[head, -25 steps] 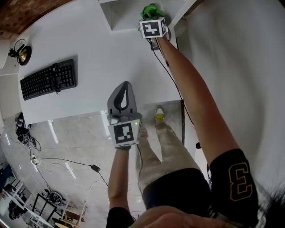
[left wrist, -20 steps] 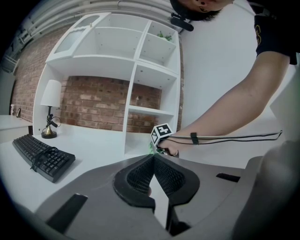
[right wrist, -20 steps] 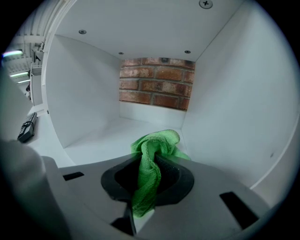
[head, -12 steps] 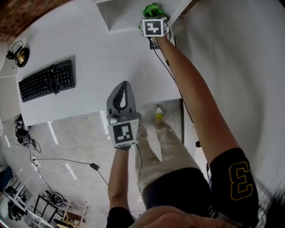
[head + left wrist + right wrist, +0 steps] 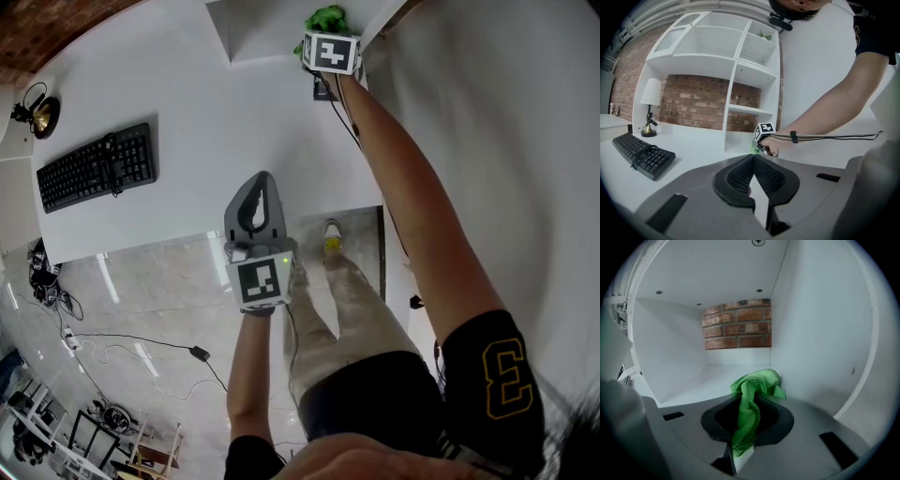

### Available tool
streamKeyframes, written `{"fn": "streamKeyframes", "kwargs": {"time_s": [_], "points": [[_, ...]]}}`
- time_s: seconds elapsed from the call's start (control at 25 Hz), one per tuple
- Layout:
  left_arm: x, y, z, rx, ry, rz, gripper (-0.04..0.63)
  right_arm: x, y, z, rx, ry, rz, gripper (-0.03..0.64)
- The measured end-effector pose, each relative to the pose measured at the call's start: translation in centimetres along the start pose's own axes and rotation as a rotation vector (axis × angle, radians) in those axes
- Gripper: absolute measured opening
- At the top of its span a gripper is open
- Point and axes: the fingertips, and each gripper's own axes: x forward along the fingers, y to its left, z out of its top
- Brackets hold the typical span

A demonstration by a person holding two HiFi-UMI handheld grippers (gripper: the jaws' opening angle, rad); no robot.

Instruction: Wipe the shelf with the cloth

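A bunched green cloth hangs between the jaws of my right gripper, which is shut on it. The cloth's front rests on the white floor of a lower shelf compartment, close to its right wall. In the head view the cloth shows just beyond the right gripper at the shelf unit. My left gripper hovers low over the desk's front edge, shut and empty. The left gripper view looks at the shelf unit and the right hand.
A black keyboard lies on the white desk at the left, with a small lamp behind it. A brick wall backs the compartment. Cables trail over the floor below the desk.
My right gripper has shifted slightly right and farther into the shelf compartment, carrying the cloth with it. The left gripper has stayed where it was.
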Motion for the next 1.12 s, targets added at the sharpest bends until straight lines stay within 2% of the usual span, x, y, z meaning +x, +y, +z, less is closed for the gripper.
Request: {"fn": "streamKeyframes", "kwargs": {"time_s": [0.4,0.64,0.8,0.92,1.04,1.12], "points": [[-1.6,1.6,1.5,-0.008,-0.021,0.016,0.018,-0.4,0.0,0.0,-0.024,0.016,-0.008,0.04],[-2.5,3.1,2.1,-0.004,-0.03,0.033,0.018,-0.1,0.9,-0.5,-0.121,0.069,0.046,0.04],[-2.9,3.6,2.2,0.003,-0.02,0.032,0.018,-0.8,0.8,-0.8,-0.11,0.063,0.061,0.04],[-3.6,3.7,3.0,-0.022,-0.005,0.034,0.018,-1.6,0.6,-0.5,-0.122,0.092,0.067,0.04],[-5.8,4.3,4.1,0.006,0.028,0.034,0.018,-2.3,1.8,-1.1,-0.254,0.156,0.128,0.041],[-6.8,4.5,5.0,0.031,0.041,0.042,0.018,-3.1,1.8,-0.4,-0.33,0.144,0.145,0.041]]}}
